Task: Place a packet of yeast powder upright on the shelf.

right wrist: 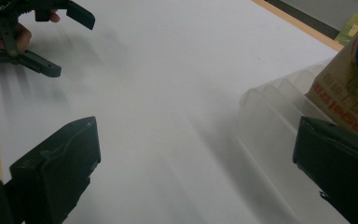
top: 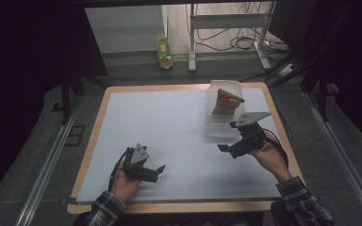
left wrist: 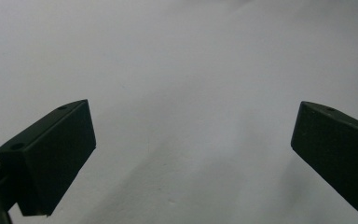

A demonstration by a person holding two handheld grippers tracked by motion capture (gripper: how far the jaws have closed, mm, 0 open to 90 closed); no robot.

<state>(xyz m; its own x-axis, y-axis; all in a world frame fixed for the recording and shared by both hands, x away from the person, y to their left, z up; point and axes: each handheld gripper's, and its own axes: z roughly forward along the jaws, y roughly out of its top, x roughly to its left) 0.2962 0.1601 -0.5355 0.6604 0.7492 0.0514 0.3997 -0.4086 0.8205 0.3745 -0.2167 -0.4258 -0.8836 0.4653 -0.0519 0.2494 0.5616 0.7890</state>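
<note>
Both grippers stand wide with nothing between their jaws, as I read it. From the high view, the left gripper point(top: 156, 170) lies low near the front edge of the white sheet point(top: 169, 127), my left hand point(top: 124, 182) wrapped around its rear, jaws pointing toward the middle of the table. The right gripper point(top: 227, 149) is held higher on the right side, the right hand point(top: 269, 154) gripping it from behind, wrist bent so the jaws angle left and down; its grey plate sits just in front of the clear container point(top: 224, 101).

That container stands near the far right corner of the sheet, and a brown paper packet point(top: 226, 102) with red print stands in it, leaning. The right gripper is near the container but apart from it.

Its own camera gives me what the high view cannot: the ribbed translucent wall of the container point(right wrist: 279, 116) close up, just beside the right-hand jaw, and the packet point(right wrist: 349, 93) with red lettering and a blue mark, cut off at the frame edge. It also catches the left gripper point(right wrist: 51, 44) far off at the upper left, jaws spread, fingers point(right wrist: 21, 35) behind it.

The left gripper view offers me two parted jaws over bare white sheet point(left wrist: 186, 93).

The packet's print is too blurred to read. On the floor beyond the table stands a yellowish bottle point(top: 163, 52).
</note>
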